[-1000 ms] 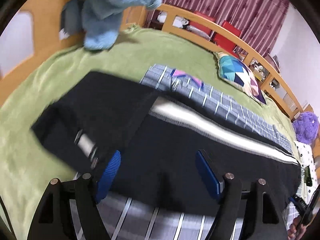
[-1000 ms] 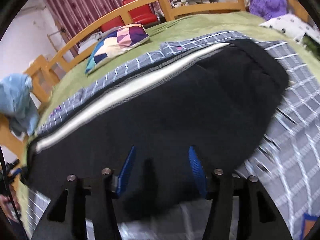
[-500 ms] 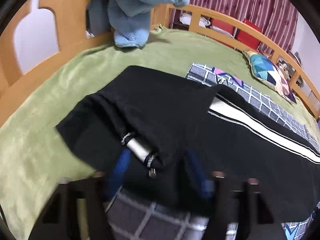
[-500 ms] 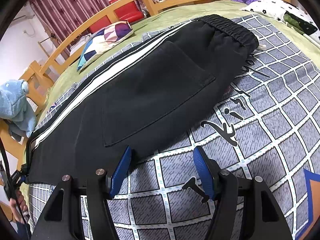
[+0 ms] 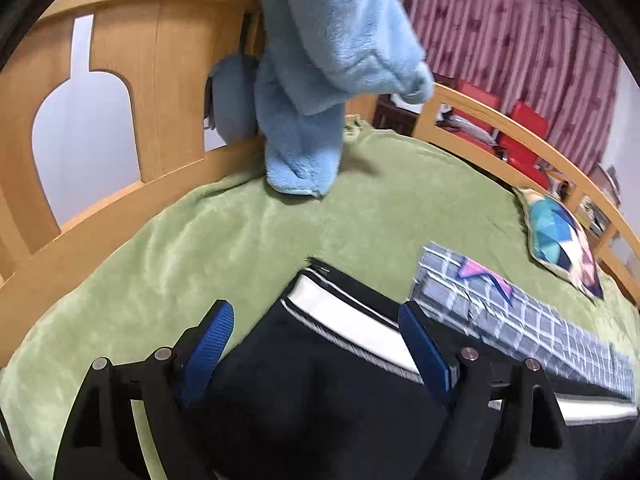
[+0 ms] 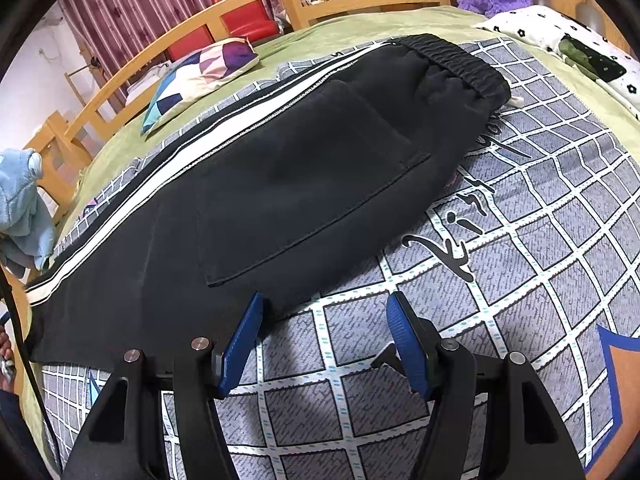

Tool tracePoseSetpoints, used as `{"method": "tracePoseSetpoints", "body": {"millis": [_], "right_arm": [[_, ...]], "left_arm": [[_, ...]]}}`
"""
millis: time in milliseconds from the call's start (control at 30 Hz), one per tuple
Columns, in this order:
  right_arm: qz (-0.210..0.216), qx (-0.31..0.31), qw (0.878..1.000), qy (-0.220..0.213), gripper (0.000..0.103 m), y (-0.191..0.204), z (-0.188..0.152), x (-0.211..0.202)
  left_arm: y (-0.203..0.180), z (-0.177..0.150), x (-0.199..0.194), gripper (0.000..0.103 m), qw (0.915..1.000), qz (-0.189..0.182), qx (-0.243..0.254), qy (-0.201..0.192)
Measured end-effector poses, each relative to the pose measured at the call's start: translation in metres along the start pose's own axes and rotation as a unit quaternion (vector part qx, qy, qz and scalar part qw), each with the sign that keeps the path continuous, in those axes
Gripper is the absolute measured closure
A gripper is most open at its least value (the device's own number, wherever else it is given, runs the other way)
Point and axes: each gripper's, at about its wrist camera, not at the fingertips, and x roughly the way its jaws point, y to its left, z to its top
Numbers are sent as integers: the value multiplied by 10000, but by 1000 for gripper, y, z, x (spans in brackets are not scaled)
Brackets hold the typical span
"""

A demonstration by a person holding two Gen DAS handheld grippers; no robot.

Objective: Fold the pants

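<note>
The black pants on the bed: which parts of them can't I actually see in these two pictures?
- Left wrist view: the near part of the pants is cut off by the bottom edge and covered by the left gripper, whose jaws are opening.
- Right wrist view: the leg ends run into the dark left edge.
- Both views: the underside is hidden against the checked mat.

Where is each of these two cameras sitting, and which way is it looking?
Left wrist: rides on the left gripper, looking down its opening, empty blue fingers at the pants cuff end and the bed's wooden end board.
Right wrist: rides on the right gripper, open, looking at the pants' waistband; a hand shows.
Shared: pants, checked blanket, patterned pillow, blue plush.
</note>
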Motion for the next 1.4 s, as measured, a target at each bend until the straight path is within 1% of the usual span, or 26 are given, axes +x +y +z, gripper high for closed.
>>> {"method": "tracePoseSetpoints", "body": {"millis": [100,167,200,233,267,300,367,400,433,500,567,633,733,767,833,867,900,933,967,1000,1033,1100,1167,1267,1367,1400], "right_arm": [[95,49,9999,-31,40,0,2,-2],[140,85,9998,-99,40,-2,4,-5],[166,108,9997,-148,40,-4,4,-8],[193,145,9995,-207,40,-7,5,-11],[231,195,9992,-273,40,-12,6,-14],[264,236,9989,-310,40,-16,7,-16],[326,364,9983,-308,39,-27,10,-16],[397,446,9978,-296,38,-33,11,-16],[483,541,9970,-262,37,-39,13,-13],[625,704,9954,-170,37,-53,17,-7],[791,998,9918,-147,37,-67,21,0],[1045,1267,9861,-238,37,-77,26,4],[1218,1625,9784,-387,33,-86,35,17],[1263,1719,9762,-404,33,-87,40,23],[1311,1760,9747,-421,33,-84,51,35],[1315,1727,9751,-458,34,-81,59,43],[1268,1696,9761,-482,42,-78,66,49],[1160,1727,9769,-491,51,-76,74,58],[1052,1798,9768,-489,76,-76,79,62],[1084,1860,9754,-469,82,-76,84,67],[1143,1899,9741,-454,85,-76,87,68],[1072,1772,9768,-548,89,-69,93,56],[1011,1333,9835,-690,90,-56,100,30],[1228,1159,9818,-869,91,-53,98,-16],[1037,892,9859,-963,91,-55,81,-62],[996,791,9873,-948,91,-59,74,-75]], "left_arm": [[-2,-31,-6,19,9980,-426,51,458],[-3,-61,-15,19,9934,-829,-20,787],[-2,-82,-20,20,9885,-1149,-131,972],[-1,-94,-24,20,9855,-1324,-223,1037],[1,-112,-28,20,9798,-1587,-415,1141],[3,-124,-28,20,9753,-1735,-597,1233],[7,-149,-18,21,9584,-2095,-1129,1576],[10,-155,-12,21,9529,-2171,-1322,1656],[12,-159,-7,21,9517,-2156,-1471,1614],[12,-156,-4,21,9535,-2154,-1571,1407],[12,-148,9,21,9535,-2082,-1673,1397],[11,-144,16,21,9526,-2049,-1794,1355],[4,-136,28,21,9550,-1953,-1816,1299],[0,-135,29,21,9547,-1946,-1860,1272],[1,-133,35,23,9488,-2050,-2076,1215],[1,-133,37,29,9450,-2074,-2228,1194],[2,-132,40,34,9414,-2082,-2369,1199],[4,-131,43,49,9396,-2063,-2434,1237],[5,-130,45,78,9402,-2017,-2431,1277],[6,-127,48,92,9431,-1897,-2374,1351],[6,-124,49,93,9425,-1928,-2318,1445],[6,-118,38,93,9420,-2007,-2262,1458],[3,-108,17,94,9464,-2085,-2068,1343],[-3,-96,-25,94,9520,-2214,-1740,1199],[1,-102,-69,94,9612,-2152,-1318,1114],[9,-110,-83,94,9610,-2181,-1265,1133]]}}
